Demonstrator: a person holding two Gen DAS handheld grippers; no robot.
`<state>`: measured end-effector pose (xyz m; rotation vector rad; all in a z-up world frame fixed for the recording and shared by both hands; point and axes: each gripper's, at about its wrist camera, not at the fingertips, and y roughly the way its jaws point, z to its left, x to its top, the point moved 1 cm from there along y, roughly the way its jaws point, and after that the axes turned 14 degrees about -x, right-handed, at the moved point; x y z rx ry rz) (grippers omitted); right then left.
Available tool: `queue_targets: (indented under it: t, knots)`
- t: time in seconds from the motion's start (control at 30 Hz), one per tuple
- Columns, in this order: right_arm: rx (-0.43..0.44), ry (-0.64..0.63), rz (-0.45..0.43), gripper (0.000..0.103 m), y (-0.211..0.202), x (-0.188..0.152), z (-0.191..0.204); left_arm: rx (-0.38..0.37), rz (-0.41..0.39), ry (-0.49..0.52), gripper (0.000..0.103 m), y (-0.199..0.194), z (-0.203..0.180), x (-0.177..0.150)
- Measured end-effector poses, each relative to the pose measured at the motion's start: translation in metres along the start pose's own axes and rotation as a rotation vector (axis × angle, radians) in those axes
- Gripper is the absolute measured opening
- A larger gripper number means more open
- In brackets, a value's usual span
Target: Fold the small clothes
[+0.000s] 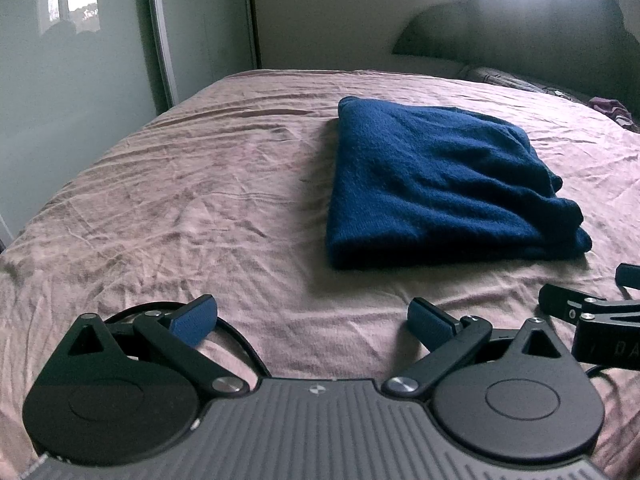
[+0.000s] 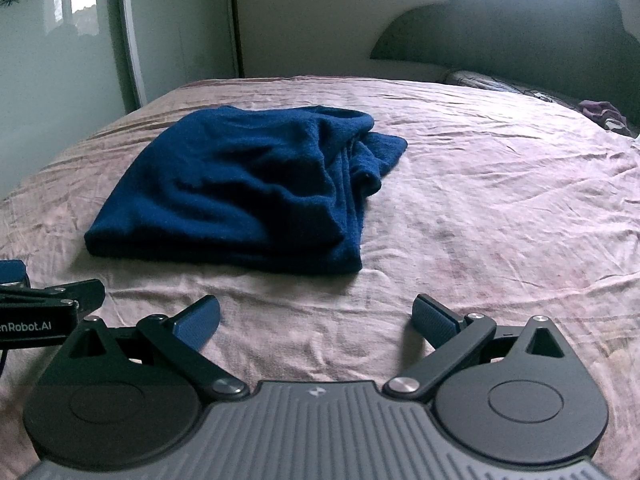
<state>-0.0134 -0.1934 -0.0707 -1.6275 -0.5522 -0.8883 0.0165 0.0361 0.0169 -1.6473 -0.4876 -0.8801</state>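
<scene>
Both tongs, left (image 1: 312,322) and right (image 2: 316,320), are released and hold nothing, near the blue garment (image 1: 444,188), folded on the bed (image 1: 180,200). Better to pinch the untidy right edge and straighten it slowly.

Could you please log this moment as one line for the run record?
left gripper: jaws open, empty | right gripper: jaws open, empty | blue garment: folded on pink bedsheet, untouched | dark headboard behind

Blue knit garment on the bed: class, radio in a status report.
Left hand-held gripper open, right hand-held gripper open, both empty. Dark blue knit garment folded on pink bedsheet. Nothing between.
</scene>
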Motion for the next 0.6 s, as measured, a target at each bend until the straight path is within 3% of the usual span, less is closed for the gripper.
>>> queue_targets:
  t: [0.6]
  knots:
    - [0.032, 0.0, 0.005, 0.103, -0.0036, 0.0017, 0.0006, 0.007, -0.008, 0.024, 0.103, -0.0032, -0.0005, -0.0014]
